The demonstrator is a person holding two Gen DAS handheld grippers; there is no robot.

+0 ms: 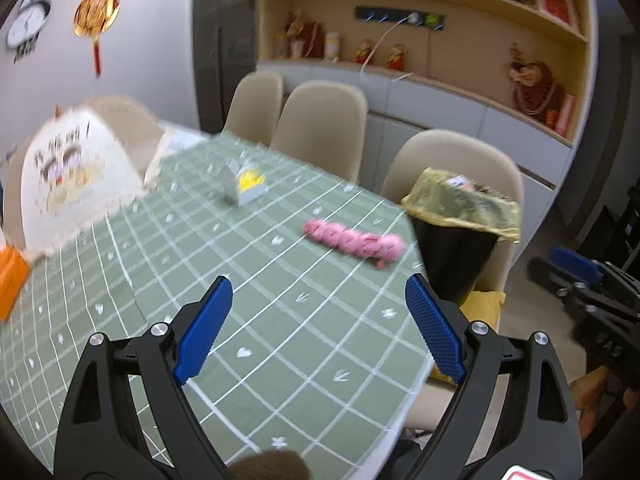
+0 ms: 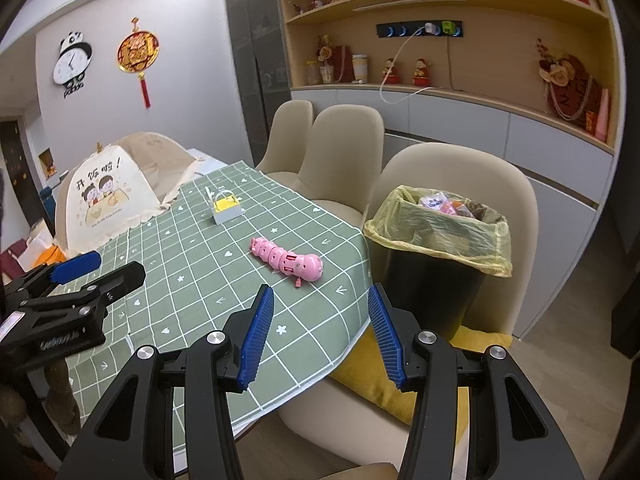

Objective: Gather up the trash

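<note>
A: Jaws first. State of each?

B: Left gripper [image 1: 319,292] stands wide apart, nothing between its two blue pads; it hangs over the green tablecloth [image 1: 260,320]. Right gripper [image 2: 321,304] is parted somewhat less, also empty, poised over the table's near corner.

A: Count of items on the cloth?

B: Two loose items. One pink caterpillar toy [image 2: 286,260], lying just inside the cloth's right edge, ahead of both grippers. One small yellow-and-white box [image 2: 227,209], farther back, near the centre. One mesh food cover [image 2: 116,192] at the far left end, plus an orange object [image 1: 10,280] at the left margin; I cannot tell what that is.

A: The bin?

B: One black bin [image 2: 436,280] with a yellow liner, standing on a chair seat just beside the table's right edge. Wrappers already lie inside.

A: Chairs?

B: Three beige chairs [image 2: 344,148] along the right side.

A: Room to move?

B: Bare cloth lies between the jaws and the toy. The cloth overhangs the table at the near corner; a yellow cushion [image 2: 372,376] sits beneath it.
</note>
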